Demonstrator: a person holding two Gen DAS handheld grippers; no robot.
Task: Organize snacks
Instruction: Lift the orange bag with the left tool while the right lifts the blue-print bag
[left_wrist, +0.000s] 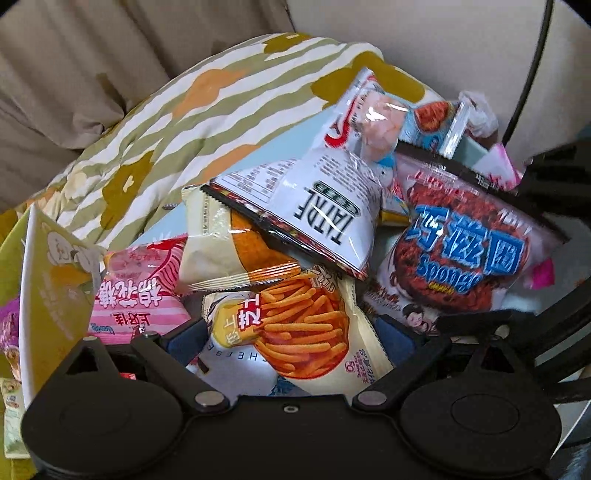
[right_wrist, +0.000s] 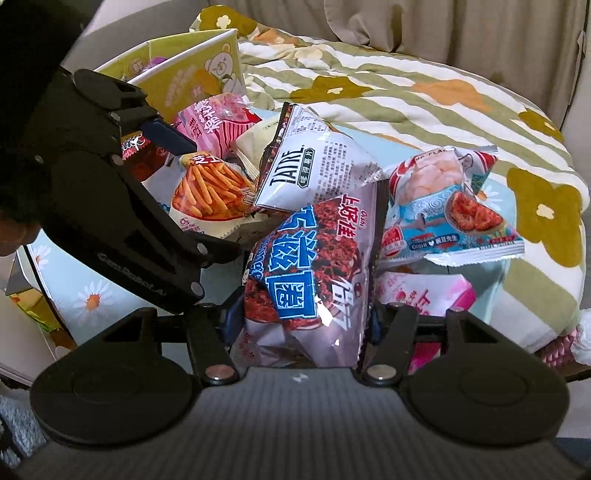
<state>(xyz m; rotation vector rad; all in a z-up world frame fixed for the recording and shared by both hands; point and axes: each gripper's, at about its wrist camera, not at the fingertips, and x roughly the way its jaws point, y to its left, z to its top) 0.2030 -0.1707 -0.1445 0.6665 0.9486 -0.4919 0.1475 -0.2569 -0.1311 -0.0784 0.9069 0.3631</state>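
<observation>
Jaws on my right gripper (right_wrist: 301, 325) are pinched onto the purple Sponge snack bag (right_wrist: 306, 273), pads pressing both sides; my left gripper (left_wrist: 291, 332) sits open around the orange cheese-stick bag (left_wrist: 299, 328), not squeezing. Both bags are in the snack pile on the floral blanket (right_wrist: 424, 96), beside the white TATRE bag (right_wrist: 314, 166)

Snack bags (right_wrist: 306, 206) piled on flowered striped quilt (right_wrist: 424, 92) over sofa.
</observation>
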